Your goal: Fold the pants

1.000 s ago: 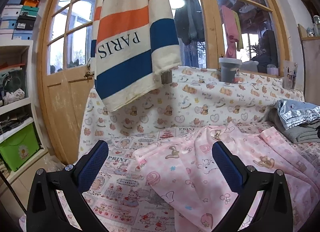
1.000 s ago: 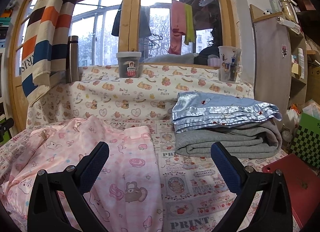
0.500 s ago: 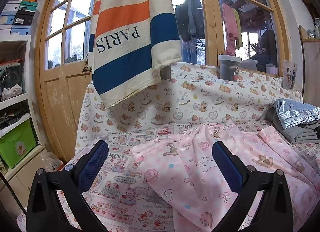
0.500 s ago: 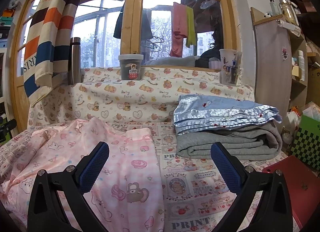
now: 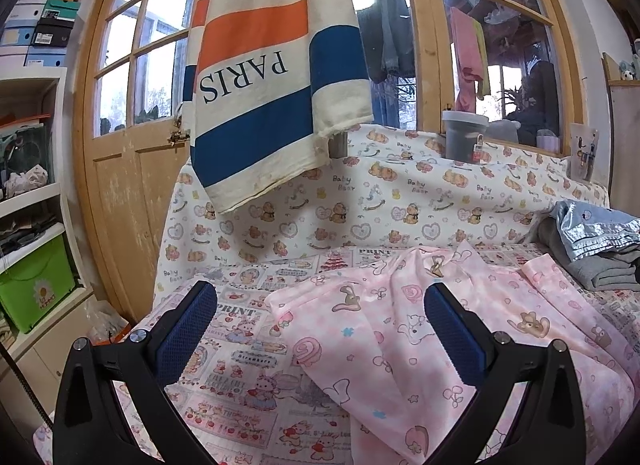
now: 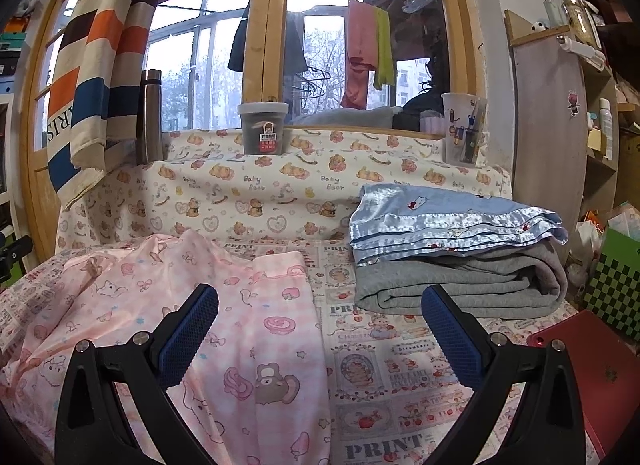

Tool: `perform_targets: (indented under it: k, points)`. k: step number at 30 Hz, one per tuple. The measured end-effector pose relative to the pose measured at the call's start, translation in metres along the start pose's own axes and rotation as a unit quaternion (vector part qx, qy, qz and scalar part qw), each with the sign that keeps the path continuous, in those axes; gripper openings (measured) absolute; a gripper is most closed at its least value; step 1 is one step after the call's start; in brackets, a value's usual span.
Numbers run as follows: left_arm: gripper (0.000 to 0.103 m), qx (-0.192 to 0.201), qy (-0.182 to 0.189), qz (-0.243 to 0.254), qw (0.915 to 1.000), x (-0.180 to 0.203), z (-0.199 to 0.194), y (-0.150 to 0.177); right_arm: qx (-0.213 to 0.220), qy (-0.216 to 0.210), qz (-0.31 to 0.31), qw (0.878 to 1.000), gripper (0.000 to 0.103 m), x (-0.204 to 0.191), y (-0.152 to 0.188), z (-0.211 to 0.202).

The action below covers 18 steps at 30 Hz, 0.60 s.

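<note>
Pants (image 5: 420,329), pink with a cartoon print, lie spread and rumpled on the printed sheet (image 5: 248,349), ahead of both grippers. The left gripper (image 5: 320,329) hovers above them with fingers wide apart, empty; one leg end lies between its fingers, bare sheet under the left finger. The right gripper (image 6: 320,333) is likewise spread and empty, its left finger over the pants' other leg (image 6: 260,329), its right finger over bare sheet. Beyond the right finger sit folded blankets (image 6: 460,261).
</note>
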<state>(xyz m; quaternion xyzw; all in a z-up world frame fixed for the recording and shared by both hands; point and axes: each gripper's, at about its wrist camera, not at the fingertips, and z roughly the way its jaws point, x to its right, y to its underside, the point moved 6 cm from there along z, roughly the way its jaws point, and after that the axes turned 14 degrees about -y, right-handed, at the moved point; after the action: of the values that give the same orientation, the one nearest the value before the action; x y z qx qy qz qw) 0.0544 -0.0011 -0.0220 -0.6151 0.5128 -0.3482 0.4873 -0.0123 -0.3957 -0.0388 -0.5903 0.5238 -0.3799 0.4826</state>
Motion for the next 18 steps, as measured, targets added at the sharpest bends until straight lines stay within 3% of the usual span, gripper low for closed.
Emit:
perform_targets:
  k: [15, 18]
  points:
    - [0.103, -0.001, 0.000, -0.001, 1.0000, -0.0005, 0.0008, 0.0001, -0.004, -0.005, -0.002, 1.000, 0.102, -0.0001, -0.0010, -0.0010]
    - [0.103, 0.000, 0.016, -0.003, 0.9999, 0.0008, -0.0015, 0.0001, -0.005, -0.007, -0.003, 1.000, 0.102, -0.0019, -0.0009, 0.0000]
